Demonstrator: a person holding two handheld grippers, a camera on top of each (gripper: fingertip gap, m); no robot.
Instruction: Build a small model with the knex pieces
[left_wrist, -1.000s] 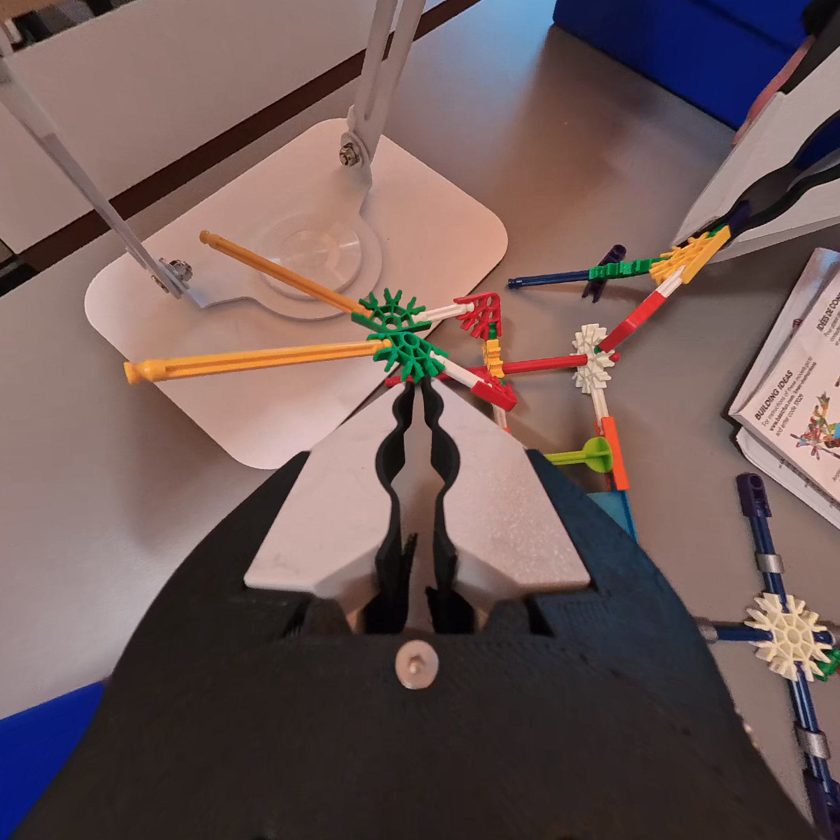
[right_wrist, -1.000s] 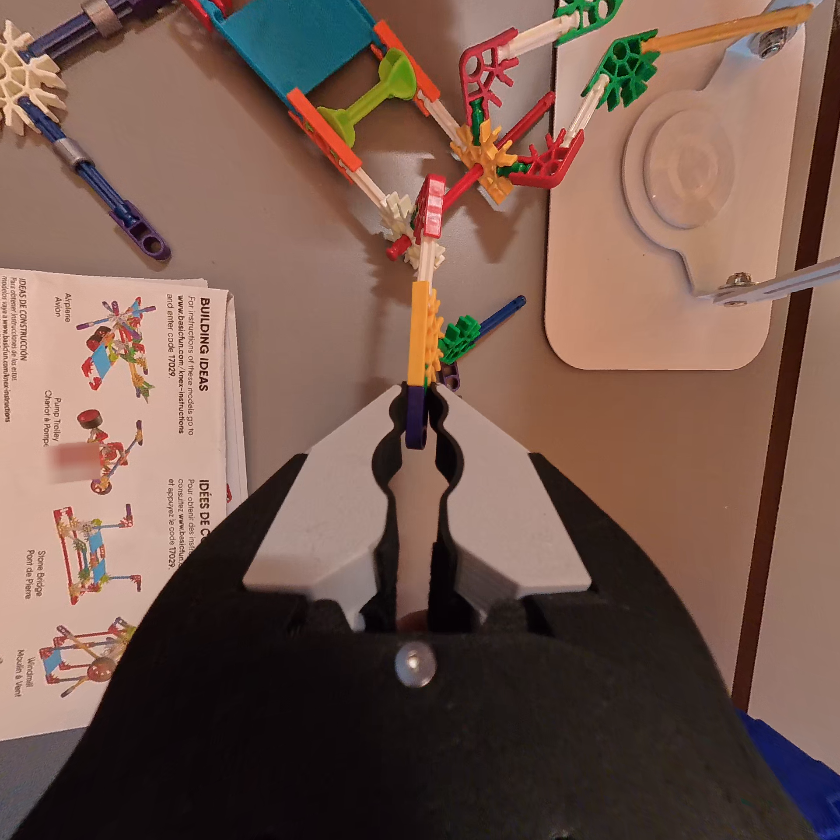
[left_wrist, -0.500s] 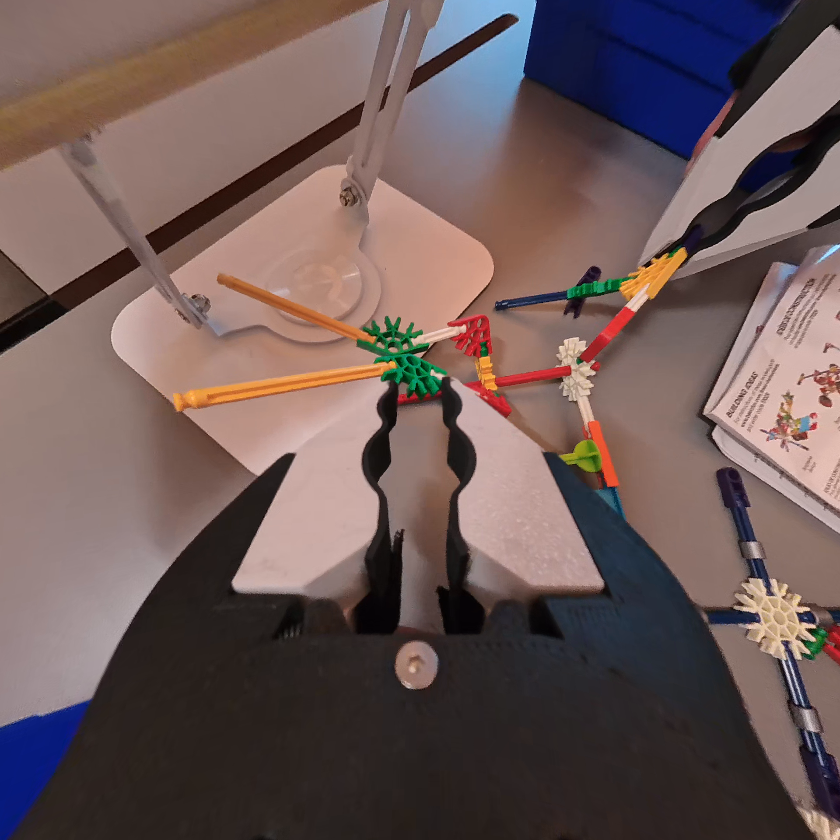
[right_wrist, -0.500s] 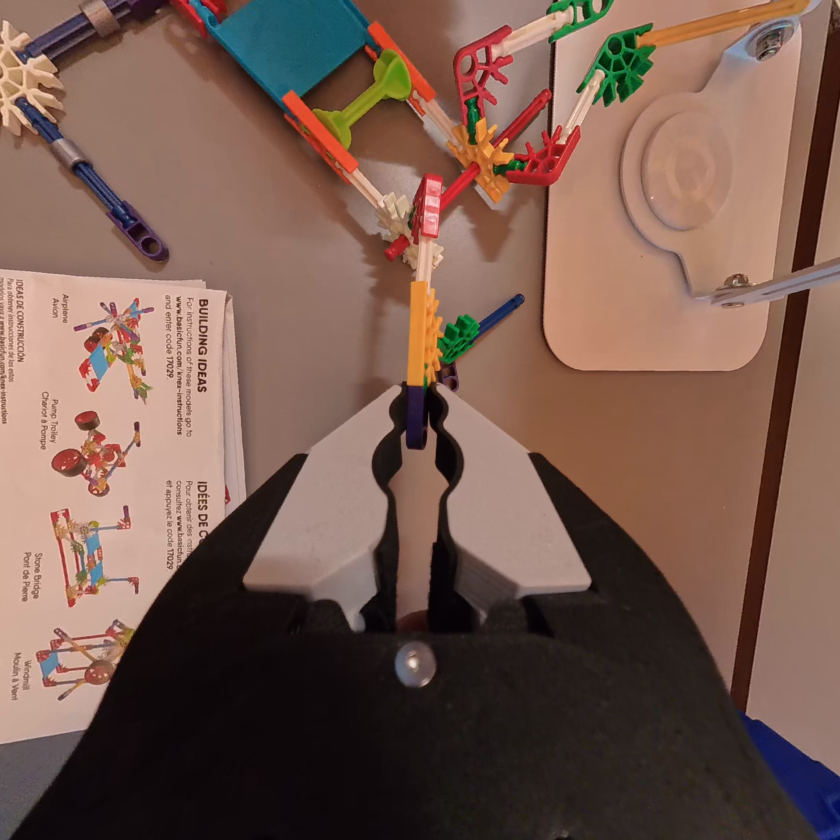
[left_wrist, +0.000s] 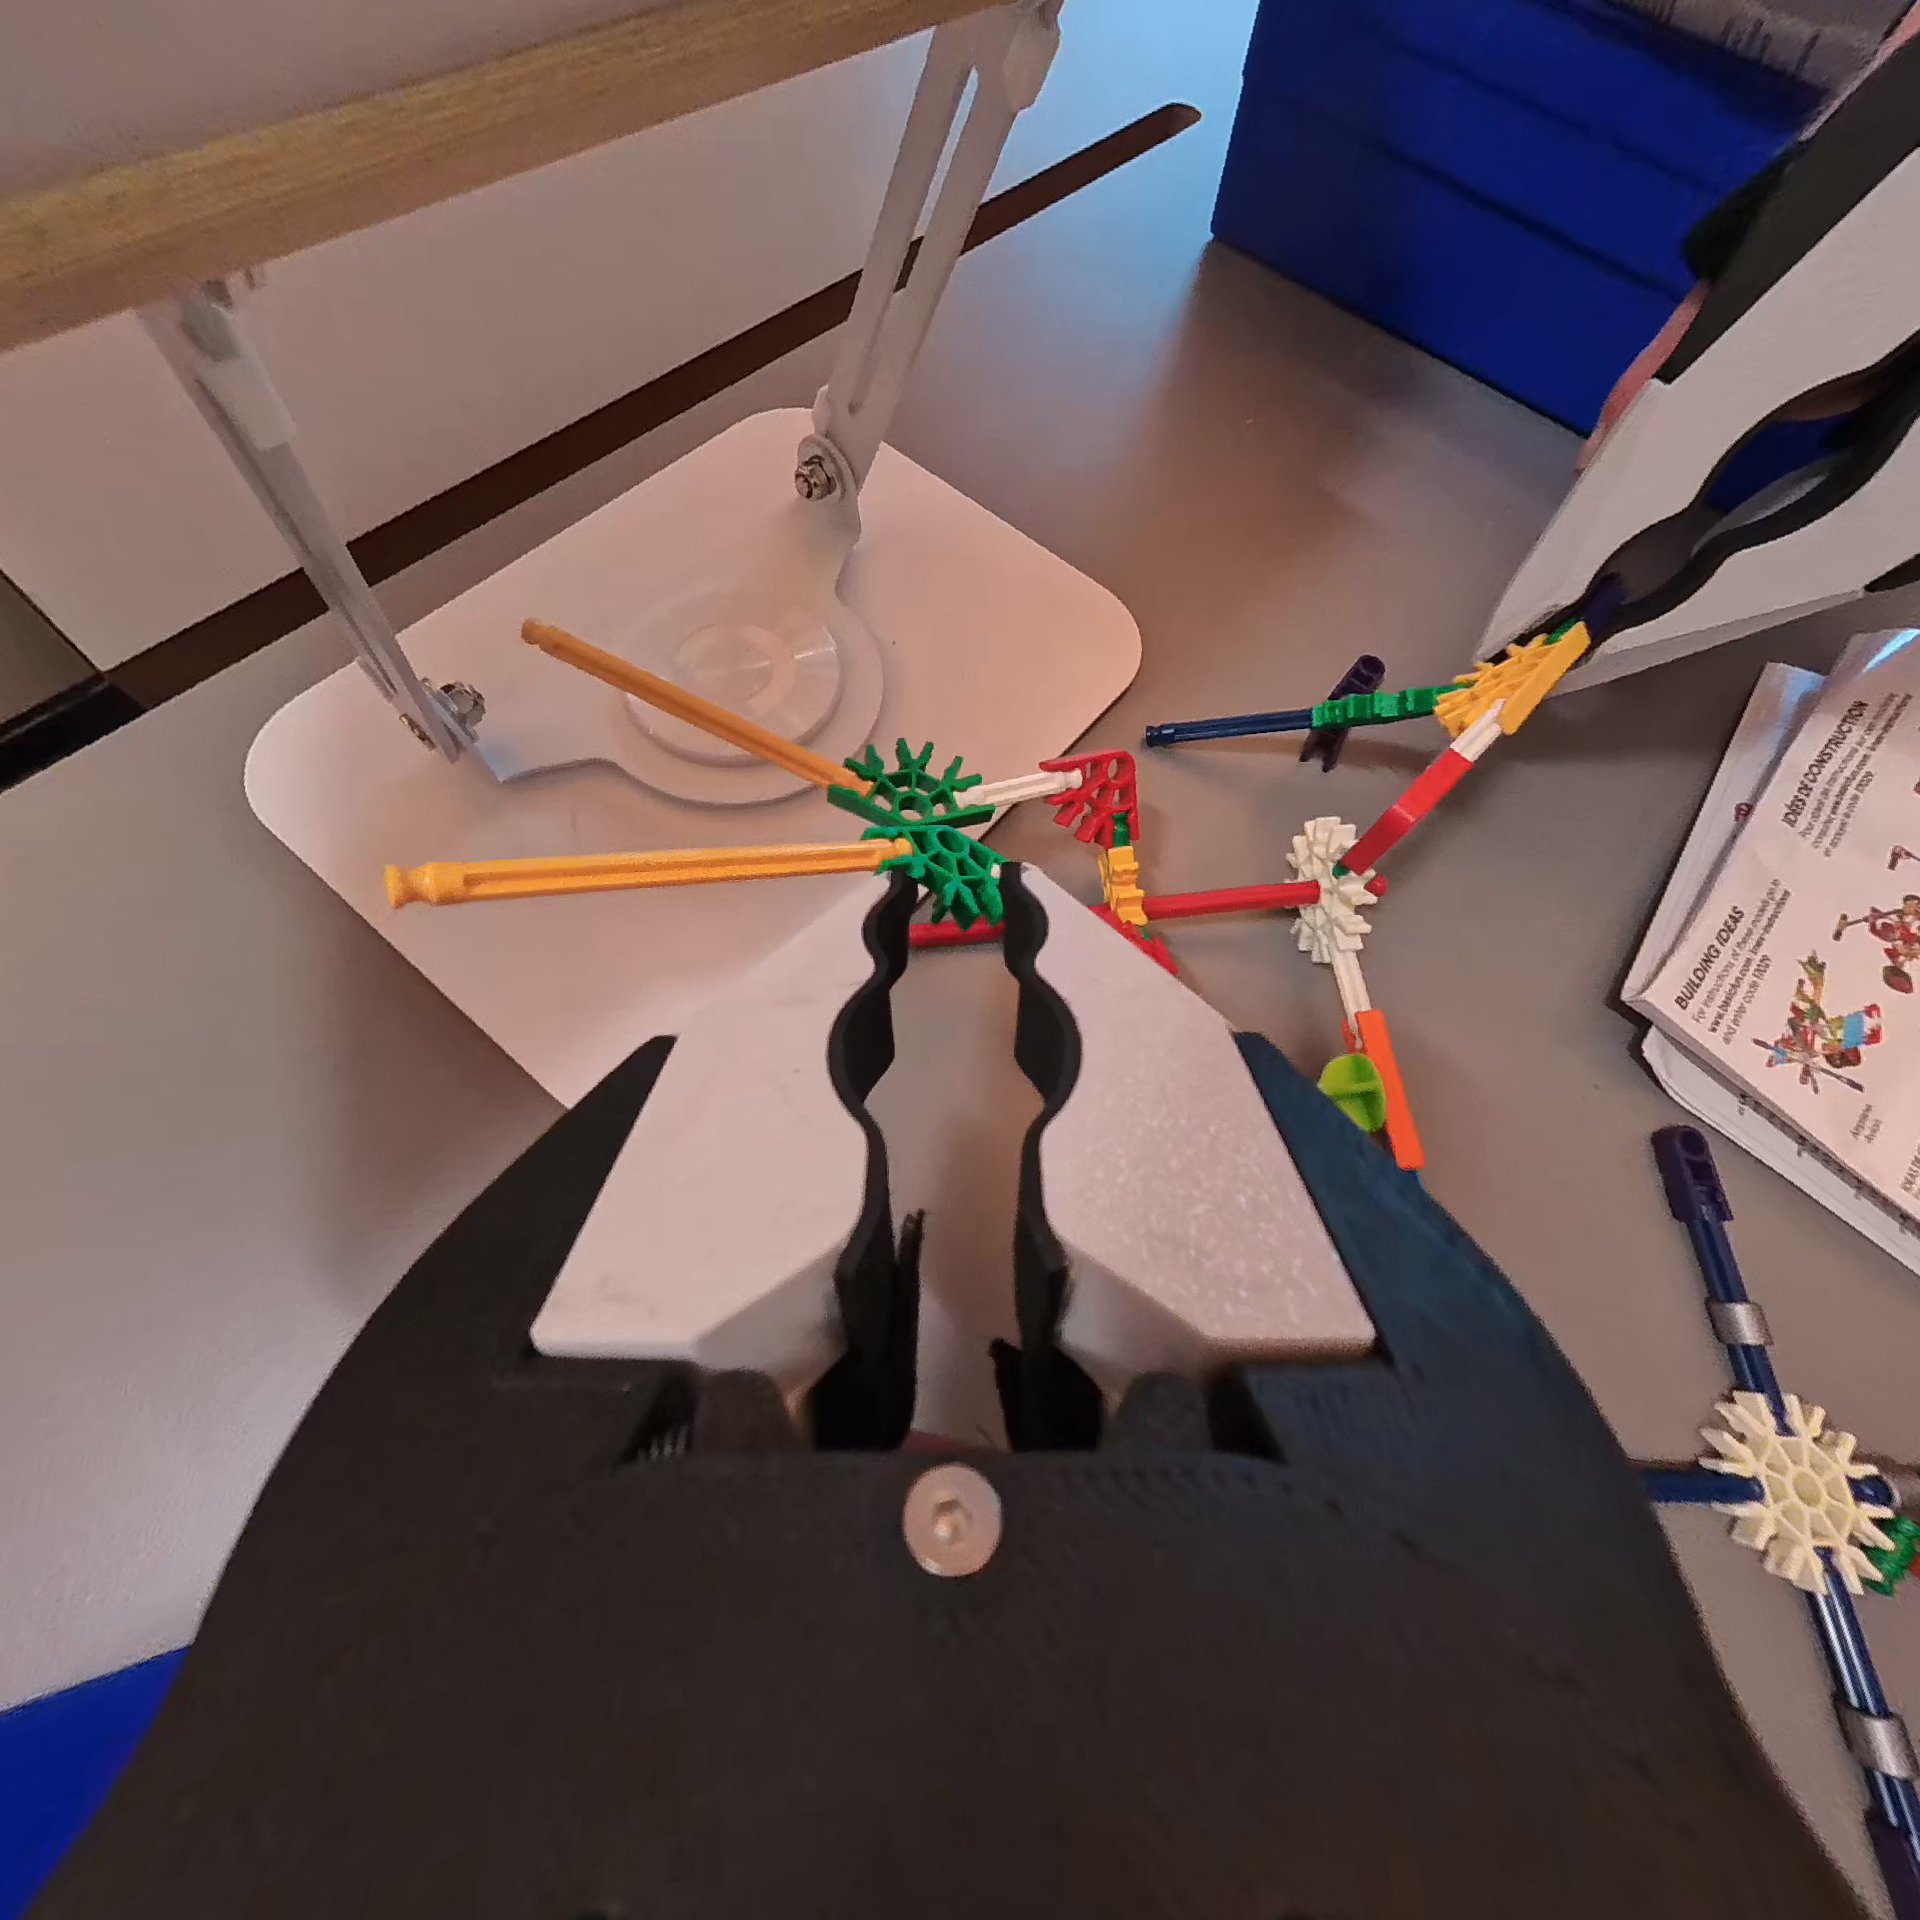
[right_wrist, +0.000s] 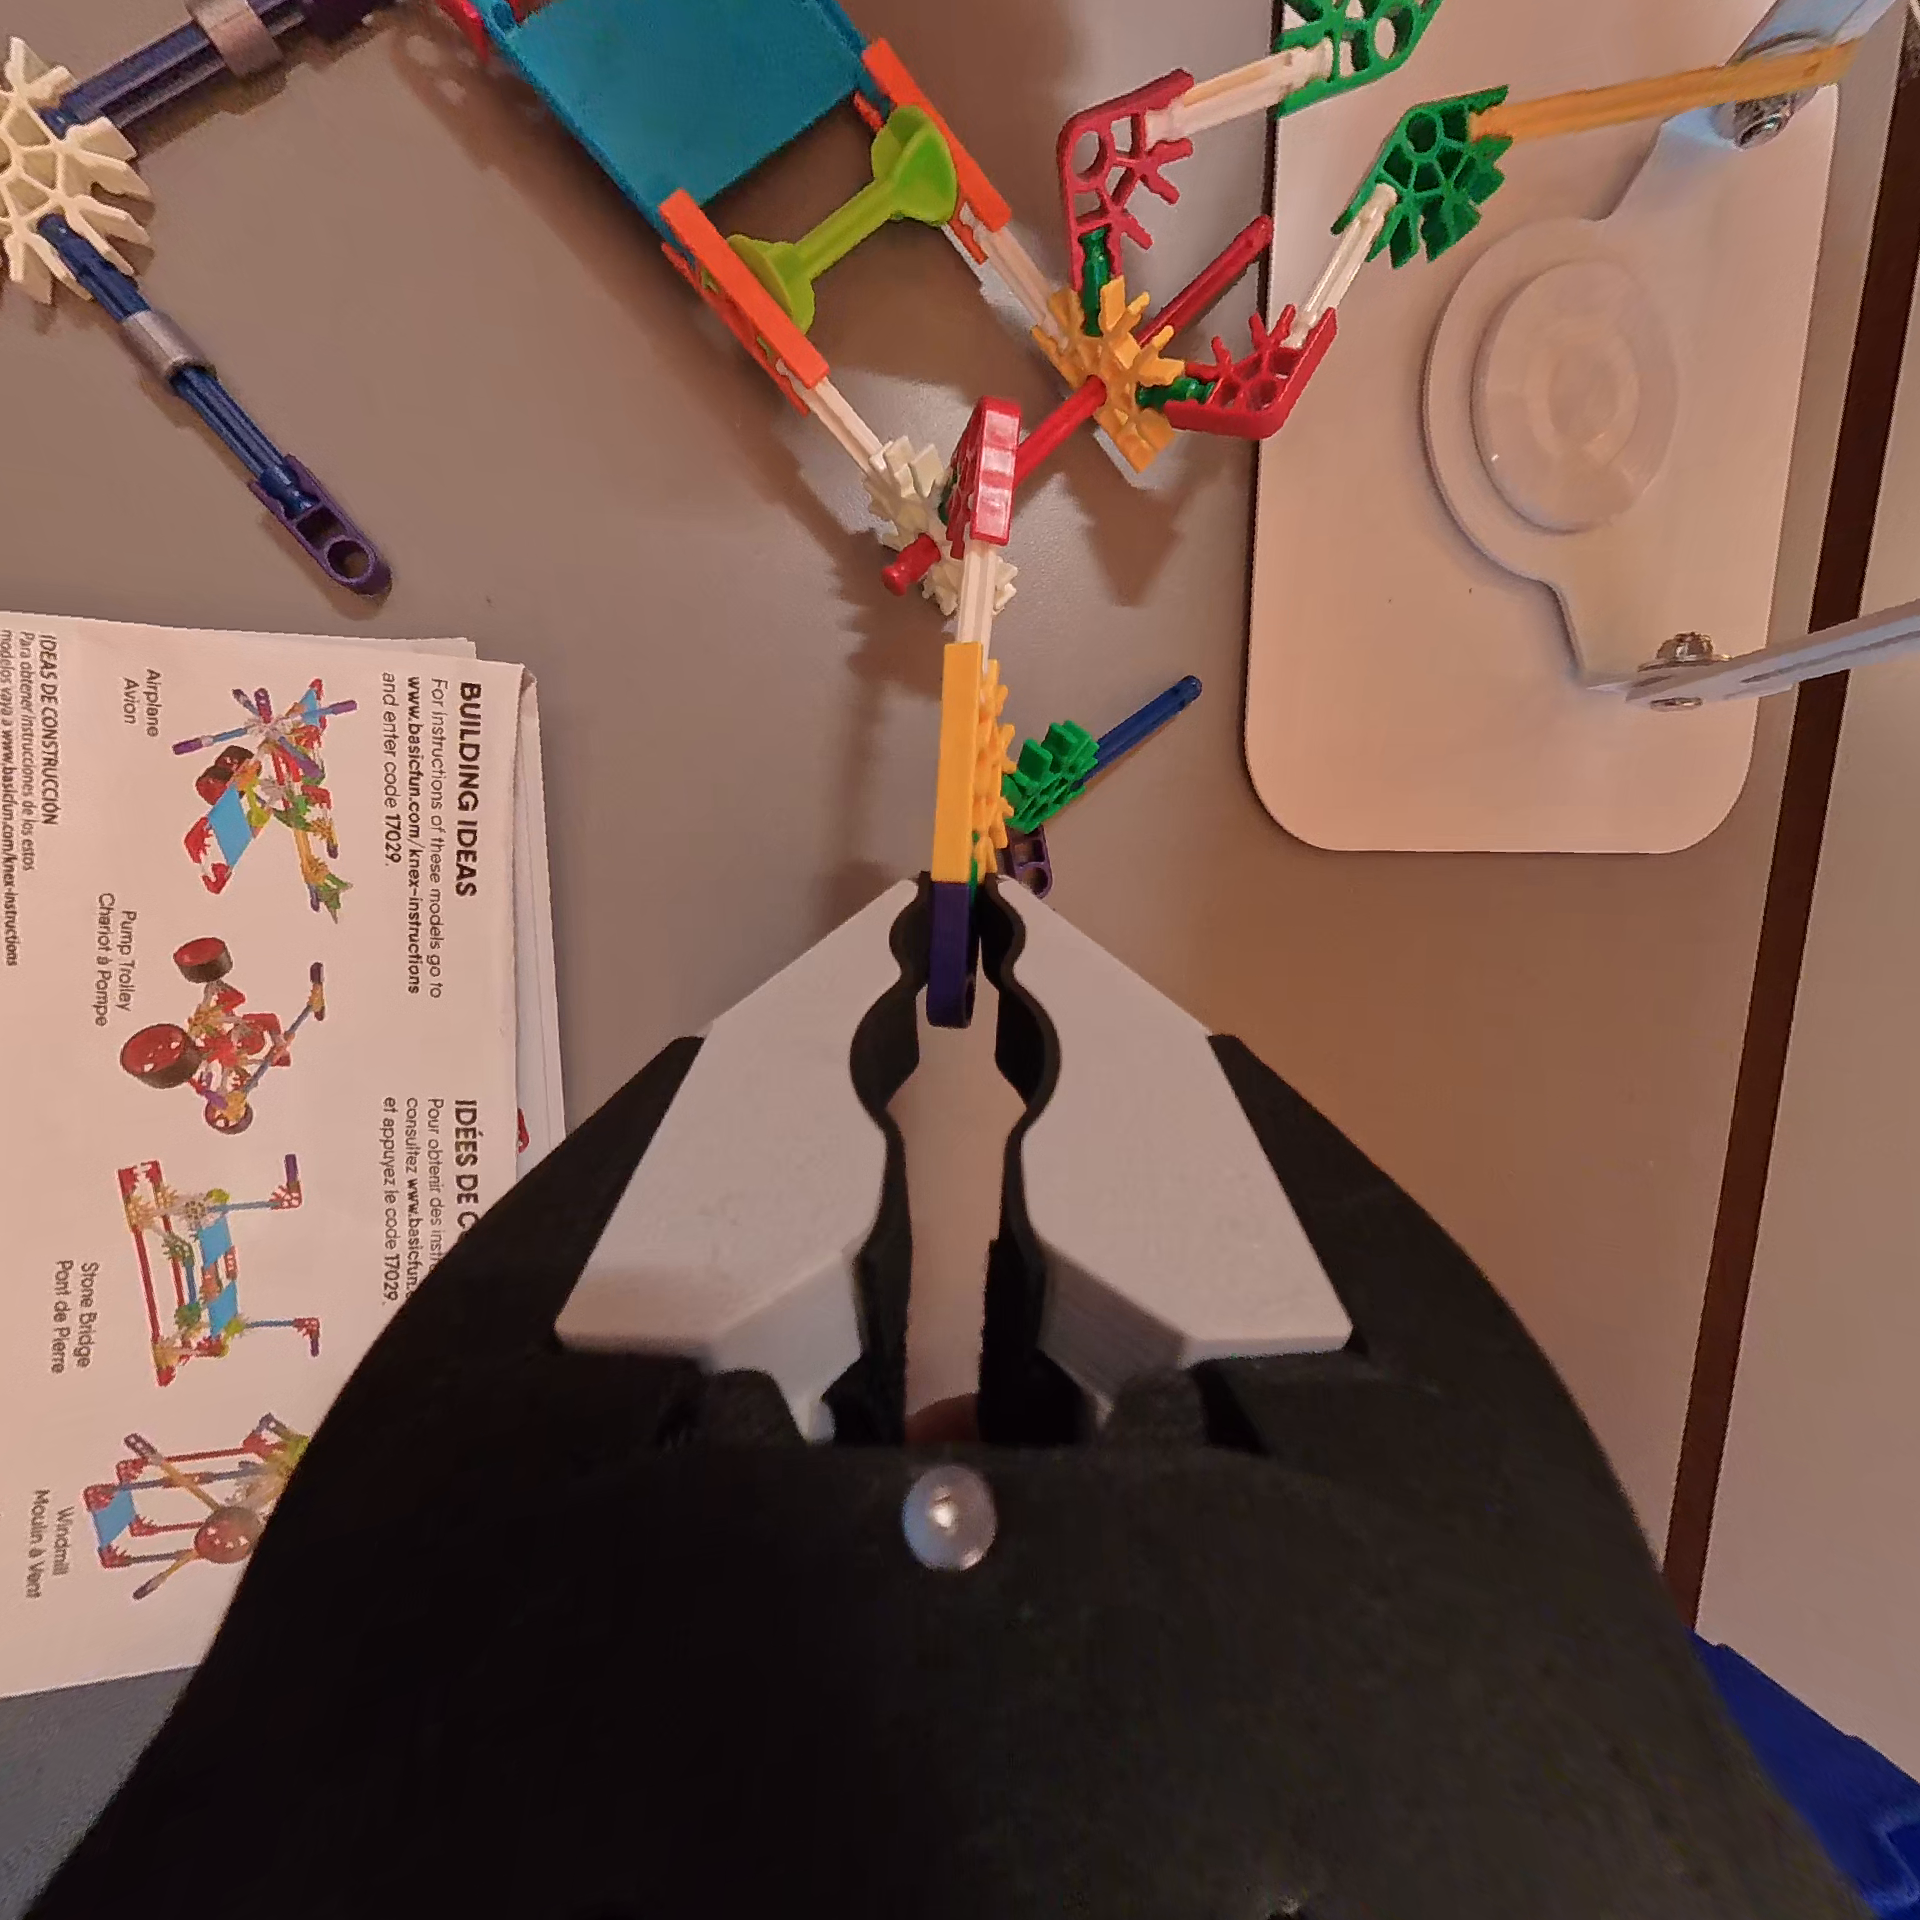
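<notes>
A colourful rod-and-connector toy model lies on the grey table. My left gripper (left_wrist: 951, 883) is open, its tips on either side of the lower green connector (left_wrist: 940, 847), which carries a long yellow rod (left_wrist: 634, 868). I cannot tell whether the tips touch the connector. A second green connector (left_wrist: 909, 784) with a yellow rod sits just above it. My right gripper (right_wrist: 954, 896) is shut on a dark purple piece (right_wrist: 951, 961) at the model's other end, below a yellow connector (right_wrist: 964, 758). The right gripper also shows in the left wrist view (left_wrist: 1590, 613).
A white stand base (left_wrist: 966, 582) with metal legs lies under the yellow rods. An instruction leaflet (right_wrist: 239, 1039) lies to the right gripper's left. A loose blue rod cross with a white snowflake connector (left_wrist: 1797, 1486) lies nearby. A blue bin (left_wrist: 1455, 156) stands at the back. Spacing between my two grippers at the tips: around 15 centimetres.
My left gripper has opened, let go of the green connector and drawn back a little. The right gripper keeps its hold and has barely moved.
</notes>
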